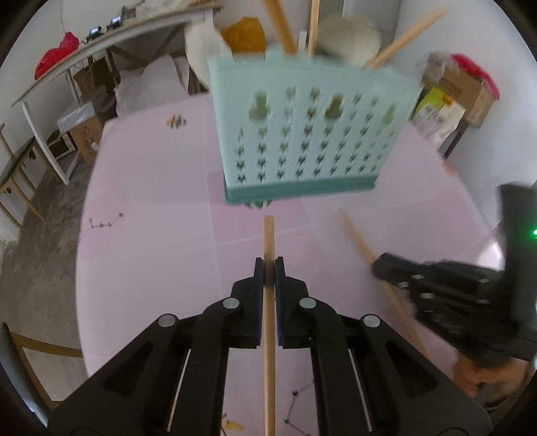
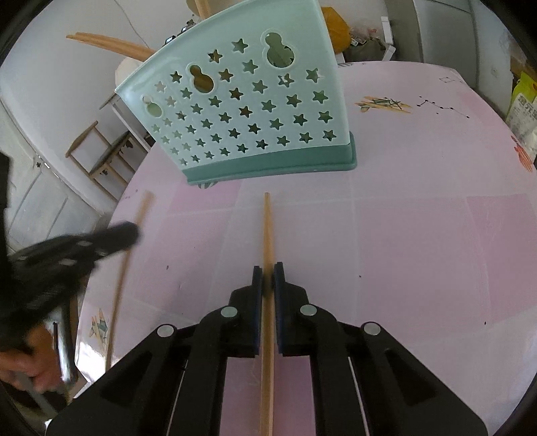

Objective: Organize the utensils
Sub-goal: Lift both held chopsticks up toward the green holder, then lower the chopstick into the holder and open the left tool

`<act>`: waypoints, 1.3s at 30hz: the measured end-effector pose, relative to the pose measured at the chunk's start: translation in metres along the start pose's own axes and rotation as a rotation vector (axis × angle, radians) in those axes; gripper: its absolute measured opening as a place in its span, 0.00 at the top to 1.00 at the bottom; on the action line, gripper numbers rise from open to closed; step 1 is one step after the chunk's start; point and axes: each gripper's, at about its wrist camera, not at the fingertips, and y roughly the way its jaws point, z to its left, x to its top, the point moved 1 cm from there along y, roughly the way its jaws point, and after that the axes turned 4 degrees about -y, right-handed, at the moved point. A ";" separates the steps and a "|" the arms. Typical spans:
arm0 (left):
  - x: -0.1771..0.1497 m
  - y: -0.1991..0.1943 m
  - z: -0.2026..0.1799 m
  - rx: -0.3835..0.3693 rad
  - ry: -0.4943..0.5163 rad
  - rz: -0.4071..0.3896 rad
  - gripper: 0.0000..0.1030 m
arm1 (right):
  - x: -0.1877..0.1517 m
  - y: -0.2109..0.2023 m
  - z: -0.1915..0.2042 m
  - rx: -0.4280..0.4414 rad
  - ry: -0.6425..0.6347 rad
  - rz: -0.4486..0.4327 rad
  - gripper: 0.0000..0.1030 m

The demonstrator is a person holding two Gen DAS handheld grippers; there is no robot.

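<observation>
My left gripper point(image 1: 269, 265) has its jaws clamped on a thin wooden stick point(image 1: 269, 322), round in section and pale tan, which runs straight up the middle of the left wrist view, its far end just short of the holder point(image 1: 302, 134). My right gripper point(image 2: 267, 270) is likewise clamped on a second wooden stick point(image 2: 267, 302), a slimmer one that tapers toward its far tip, also pointing at the holder.

The holder is mint-green plastic, smooth, with a darker teal base, its curved front wall pierced by rows of star-shaped holes and three gourd-shaped cutouts. It stands on the table point(image 1: 151, 234) straight ahead of both grippers, near the stick tips but apart from them. Several more wooden sticks point(image 1: 282, 26) poke out of its top at different angles.

The table is covered in a glossy pale-pink sheet with faint square panels and small printed drawings, one of them a little aeroplane point(image 2: 382, 104).

In the left wrist view, my right gripper point(image 1: 379, 266) appears blurred at the right edge with its stick slanting across the pink surface. Between the grippers and the holder the surface is open.

Beyond the table I see a white shelf point(image 1: 100, 43) with a red bundle point(image 1: 55, 58), cardboard boxes point(image 1: 463, 87), an orange bag point(image 1: 245, 33) and a wooden chair point(image 2: 100, 154).
</observation>
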 end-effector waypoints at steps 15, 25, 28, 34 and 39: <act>0.067 -0.148 0.008 -0.135 -0.016 -0.431 0.95 | -0.001 -0.003 -0.001 0.002 0.014 0.009 0.93; 0.146 -0.194 -0.021 -0.213 0.012 -0.651 0.95 | -0.001 -0.002 -0.001 0.004 0.020 0.013 0.93; 0.167 -0.199 -0.027 -0.257 -0.006 -0.686 0.95 | -0.001 -0.002 -0.001 0.005 0.020 0.013 0.93; 0.194 -0.198 -0.056 -0.333 0.003 -0.761 0.95 | -0.001 -0.001 -0.002 0.007 0.025 0.015 0.93; 0.215 -0.175 -0.080 -0.352 0.029 -0.755 0.95 | -0.001 -0.002 -0.002 0.009 0.035 0.018 0.93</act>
